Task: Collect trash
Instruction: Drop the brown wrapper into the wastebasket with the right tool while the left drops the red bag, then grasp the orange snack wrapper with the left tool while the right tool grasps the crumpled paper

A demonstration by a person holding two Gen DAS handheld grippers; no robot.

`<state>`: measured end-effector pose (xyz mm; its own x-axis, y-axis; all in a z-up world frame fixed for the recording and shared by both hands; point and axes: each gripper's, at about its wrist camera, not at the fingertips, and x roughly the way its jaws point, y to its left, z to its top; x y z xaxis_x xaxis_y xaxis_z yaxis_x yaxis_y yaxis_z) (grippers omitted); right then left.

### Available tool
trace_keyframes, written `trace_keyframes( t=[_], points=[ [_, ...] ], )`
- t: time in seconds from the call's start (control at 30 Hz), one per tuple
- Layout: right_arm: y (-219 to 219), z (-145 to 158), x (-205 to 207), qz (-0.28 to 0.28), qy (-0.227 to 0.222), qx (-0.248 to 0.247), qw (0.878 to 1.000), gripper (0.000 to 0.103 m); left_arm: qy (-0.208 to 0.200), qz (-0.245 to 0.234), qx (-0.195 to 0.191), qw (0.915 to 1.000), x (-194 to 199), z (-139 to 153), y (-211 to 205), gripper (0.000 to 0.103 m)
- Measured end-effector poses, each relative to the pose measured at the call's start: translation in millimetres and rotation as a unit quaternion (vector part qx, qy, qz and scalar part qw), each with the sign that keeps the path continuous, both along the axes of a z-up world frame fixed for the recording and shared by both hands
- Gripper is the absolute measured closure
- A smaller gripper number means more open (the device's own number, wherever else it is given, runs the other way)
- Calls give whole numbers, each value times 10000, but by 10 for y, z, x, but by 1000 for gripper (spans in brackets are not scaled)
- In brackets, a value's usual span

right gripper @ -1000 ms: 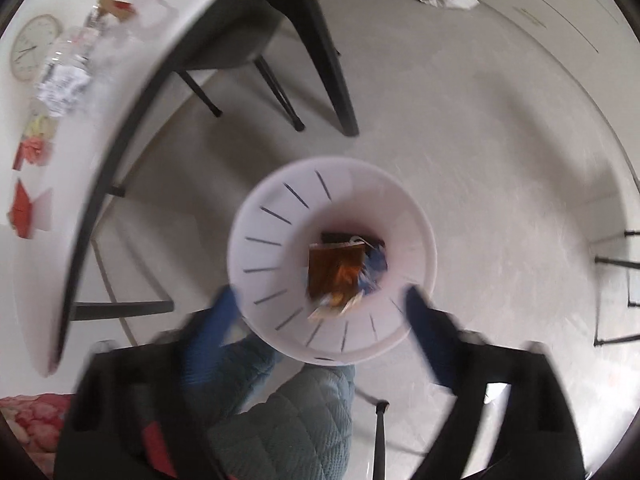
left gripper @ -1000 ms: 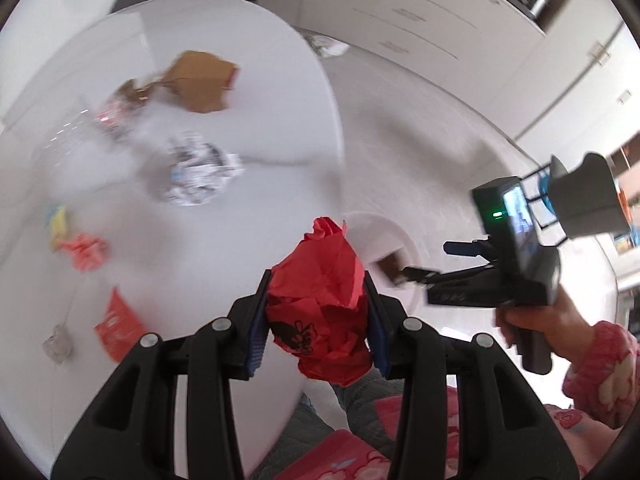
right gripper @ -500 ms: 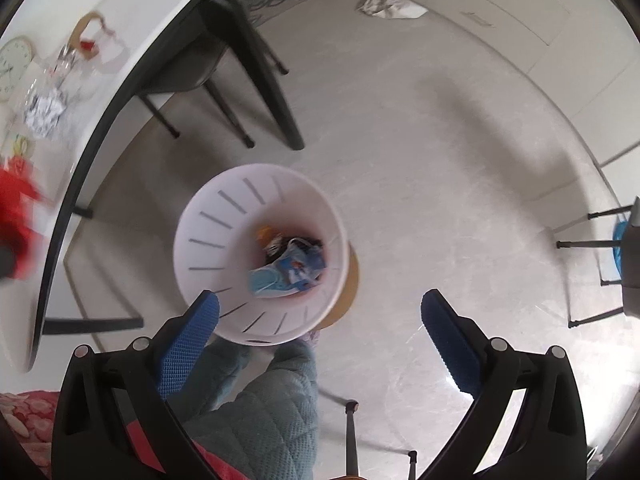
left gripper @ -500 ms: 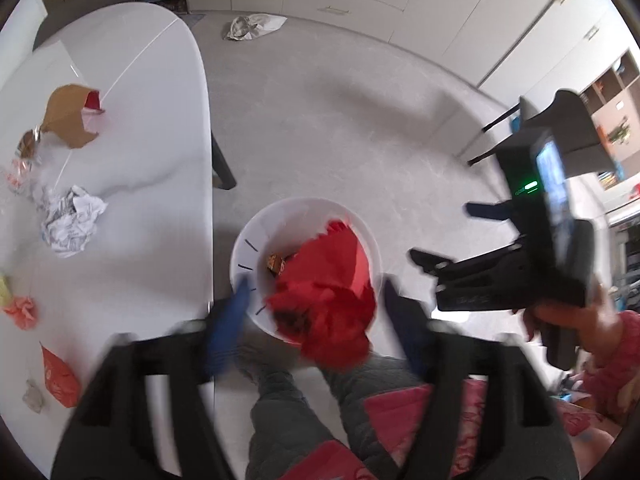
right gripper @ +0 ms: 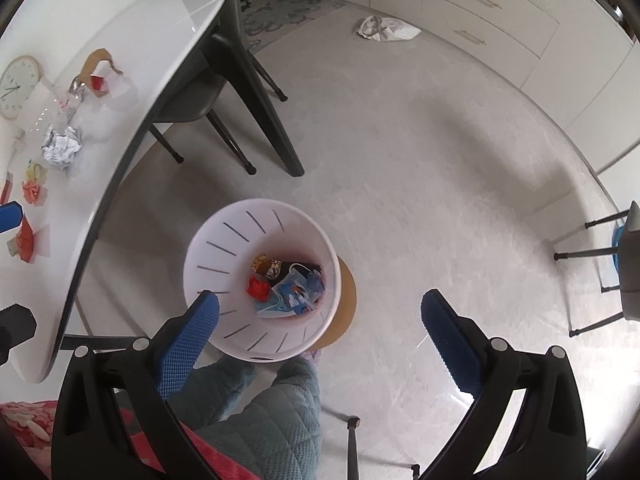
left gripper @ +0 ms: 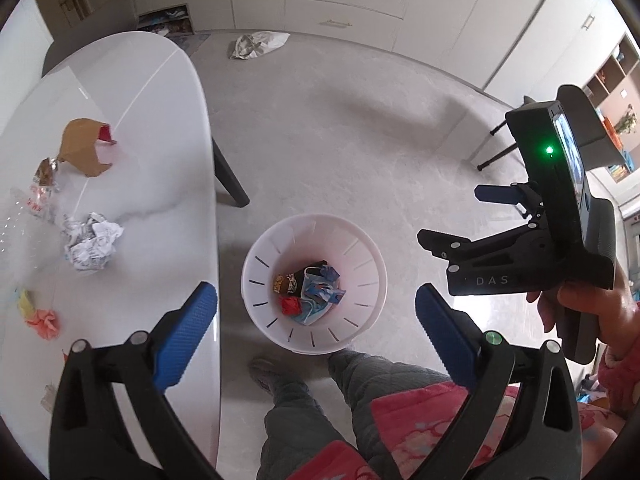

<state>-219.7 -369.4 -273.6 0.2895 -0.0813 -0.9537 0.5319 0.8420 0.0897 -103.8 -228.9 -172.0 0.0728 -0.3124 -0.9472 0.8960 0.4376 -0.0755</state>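
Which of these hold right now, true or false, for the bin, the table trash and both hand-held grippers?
1. The left hand-held gripper holds red paper. False: it is open and empty; the red wad lies in the white bin.
2. Crumpled newspaper lies on the white table. True.
3. The right hand-held gripper is open. True.
4. The bin is empty. False: it holds several wrappers.
5. A crumpled bag lies on the floor. True.

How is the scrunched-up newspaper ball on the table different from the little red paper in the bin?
The newspaper ball is white-grey with print; the red paper is plain red. The newspaper ball lies on the white table, not yet collected; the red paper already sits in the white bin. The ball looks bigger. Both are crumpled paper trash.
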Motion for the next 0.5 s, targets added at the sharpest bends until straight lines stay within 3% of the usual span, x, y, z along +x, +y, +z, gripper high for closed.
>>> trace_keyframes(
  t=[0.27,0.5],
  points=[
    [215,170,245,304,-157,-67,9994,3,-56,487,-91,9988,189,129,248,8],
    [576,373,739,881,-454,-7,9951,3,-291,1317,-120,9908,491,250,782,8]
  ],
)
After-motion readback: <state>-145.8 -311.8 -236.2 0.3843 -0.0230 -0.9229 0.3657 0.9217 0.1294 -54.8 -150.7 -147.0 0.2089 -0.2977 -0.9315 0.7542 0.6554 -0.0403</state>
